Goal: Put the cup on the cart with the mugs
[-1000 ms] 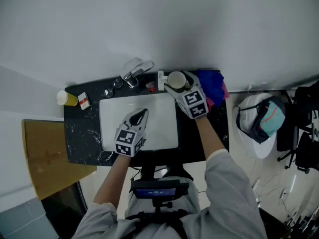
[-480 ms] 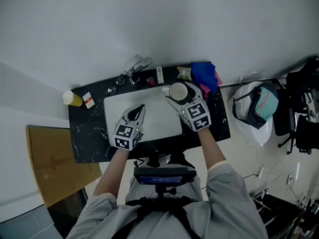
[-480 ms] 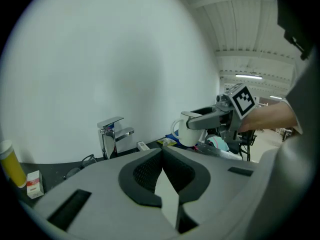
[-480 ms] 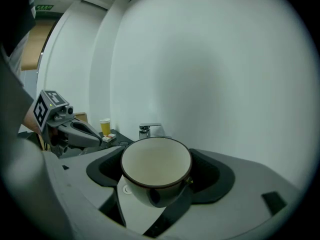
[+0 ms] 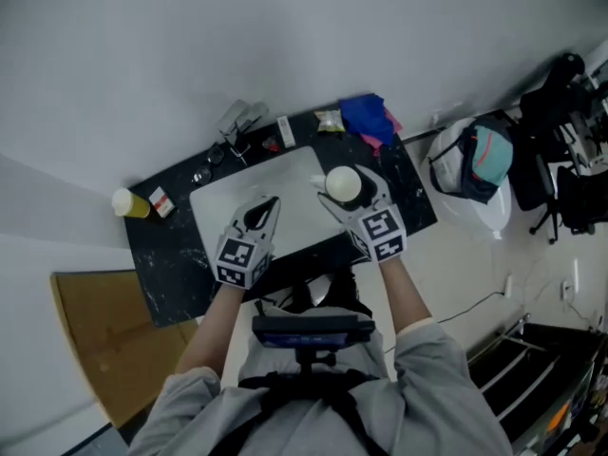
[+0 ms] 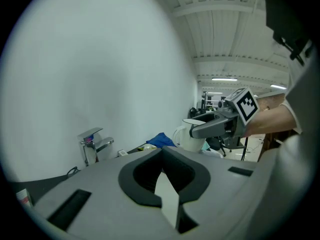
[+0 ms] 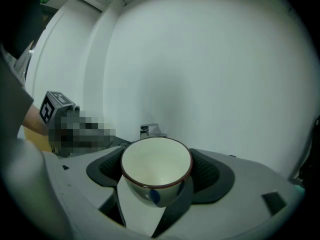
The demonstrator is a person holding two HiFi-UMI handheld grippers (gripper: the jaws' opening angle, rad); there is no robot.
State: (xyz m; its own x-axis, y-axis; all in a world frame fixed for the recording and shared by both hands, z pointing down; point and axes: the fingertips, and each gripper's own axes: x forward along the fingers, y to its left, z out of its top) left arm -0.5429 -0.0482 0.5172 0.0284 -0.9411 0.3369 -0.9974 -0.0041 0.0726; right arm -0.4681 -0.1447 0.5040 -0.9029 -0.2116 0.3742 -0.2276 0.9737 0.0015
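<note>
Since a second ago, the right gripper (image 5: pixel 346 196) has carried the cup (image 5: pixel 343 182) away from the far edge of the desk (image 5: pixel 169 259), where it stood just beside the blue cloth (image 5: pixel 367 120). It now holds the cup nearer the person, over the right edge of the white sink basin (image 5: pixel 237 196). The left gripper (image 5: pixel 264 213) has stayed over the near left part of the basin.

Seen from the right gripper view, the cup is white inside with a dark red rim and a blue mark on its outer wall. It sits upright between the fingers (image 7: pixel 211 173), which stand wide apart and press on it from both sides. It looks empty.

On the left gripper, the fingers (image 6: pixel 186 170) are brought together at the tips with nothing between them.

A chrome faucet (image 5: pixel 237 122) stands at the far left corner of the basin. On the far left end of the desk, a yellow bottle (image 5: pixel 129 202) lies beside a small red and white box (image 5: pixel 161 200). Right of the desk, a dark bag with a teal panel (image 5: pixel 483 158) rests on a white seat (image 5: pixel 446 160).
</note>
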